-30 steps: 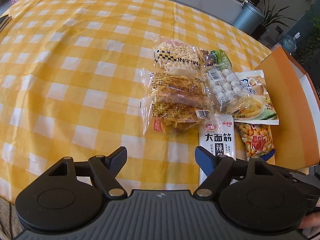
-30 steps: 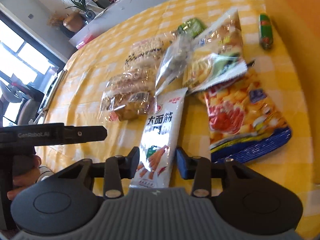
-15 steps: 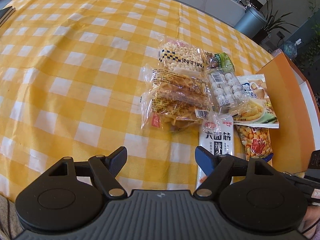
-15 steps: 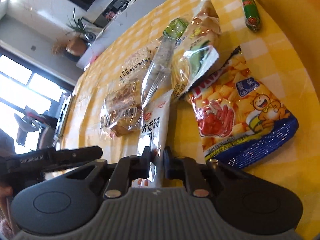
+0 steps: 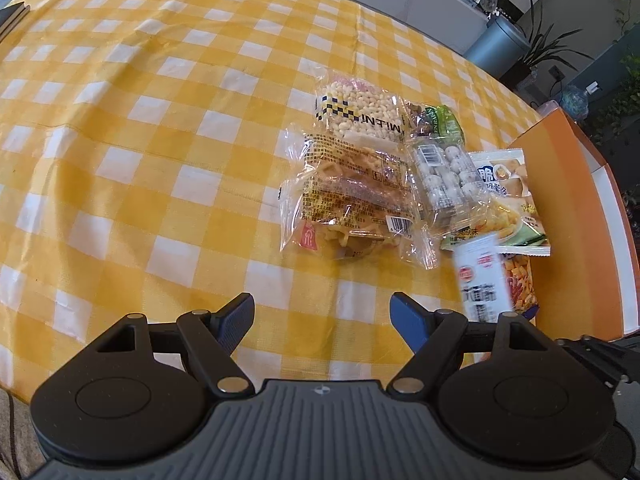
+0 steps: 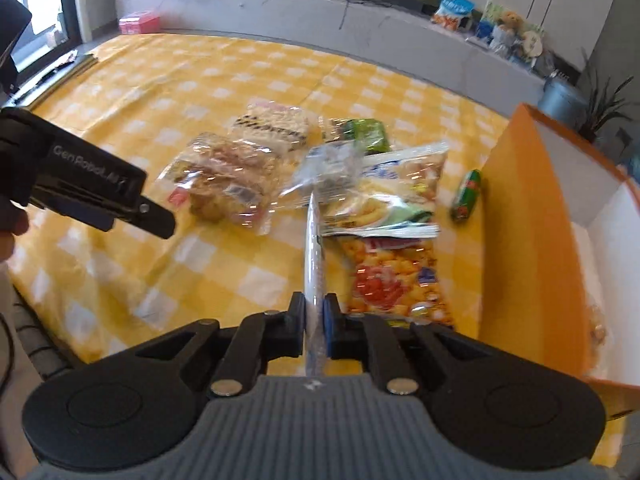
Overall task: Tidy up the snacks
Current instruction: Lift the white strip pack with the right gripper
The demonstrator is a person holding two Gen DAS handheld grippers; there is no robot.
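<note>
My right gripper [image 6: 315,322] is shut on a long white snack packet [image 6: 313,264], seen edge-on and lifted off the yellow checked tablecloth [image 6: 160,256]. In the left wrist view that white packet [image 5: 482,280] hangs blurred at the right, above the corn-snack bag [image 5: 520,284]. My left gripper [image 5: 322,316] stands open over bare cloth near the table's front edge, nothing between its fingers. Several snacks lie in a cluster: a clear pastry bag [image 5: 352,204], a puffed-grain pack [image 5: 360,116], a ball-snack tray [image 5: 444,176], a chips bag [image 6: 384,196].
An open orange box [image 6: 532,216] with a white inside stands at the right edge of the table. A small green sausage [image 6: 466,194] lies beside its wall. A grey counter [image 6: 360,20] with packets runs behind the table. Cloth to the left is bare.
My right gripper closed on the white packet, then lifted it off the cloth and rolled so it stands edge-on. The left gripper stayed open in place.
</note>
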